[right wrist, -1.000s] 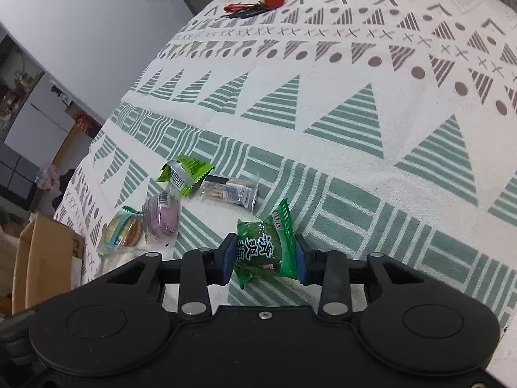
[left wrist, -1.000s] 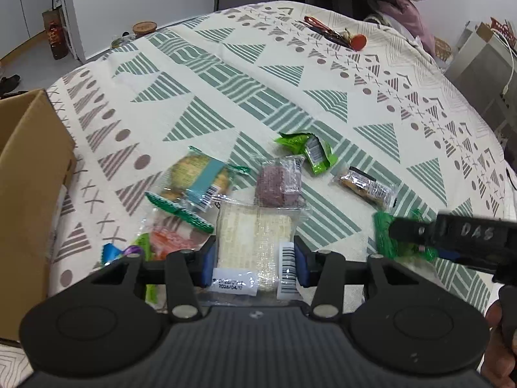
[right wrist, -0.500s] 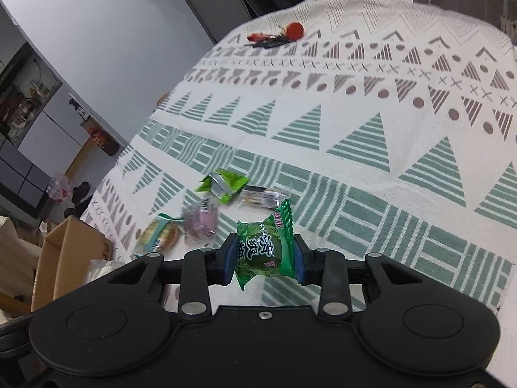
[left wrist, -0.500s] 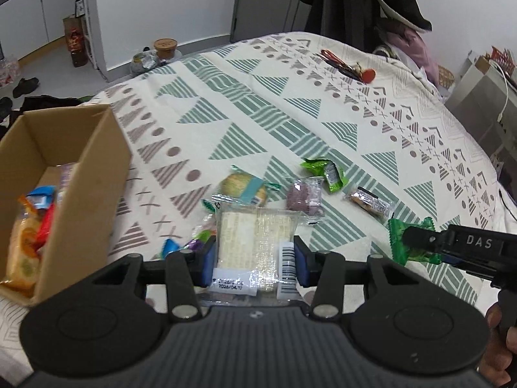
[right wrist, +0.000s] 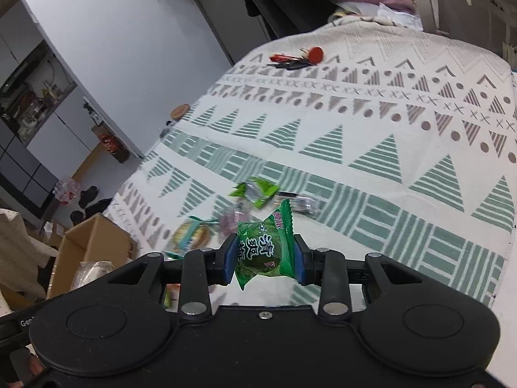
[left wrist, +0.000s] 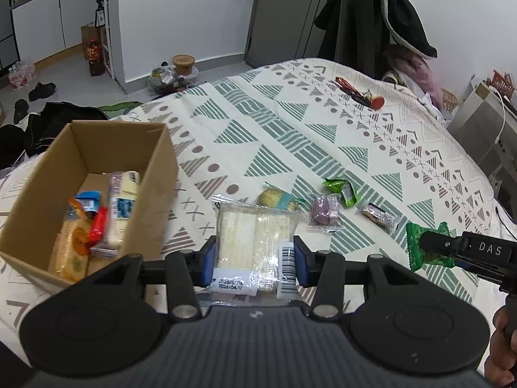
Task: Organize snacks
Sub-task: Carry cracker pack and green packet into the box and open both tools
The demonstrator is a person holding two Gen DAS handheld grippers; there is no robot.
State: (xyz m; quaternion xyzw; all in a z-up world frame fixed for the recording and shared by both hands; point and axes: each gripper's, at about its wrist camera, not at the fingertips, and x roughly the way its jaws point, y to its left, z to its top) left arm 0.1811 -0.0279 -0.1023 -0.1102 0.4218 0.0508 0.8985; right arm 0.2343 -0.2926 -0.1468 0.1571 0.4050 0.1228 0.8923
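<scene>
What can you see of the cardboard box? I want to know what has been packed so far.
The cardboard box is plain brown, rectangular and open-topped, standing upright on the patterned bedspread at the bed's near left edge, left of the left gripper. Inside lie several wrapped snacks: a yellow-orange packet along the near left, a red and blue wrapper on top, and a pale clear-wrapped pack leaning on the right wall. Neither gripper touches it.

left gripper (left wrist: 252, 260) – clamped, loaded | right gripper (right wrist: 264, 258) – clamped, loaded
</scene>
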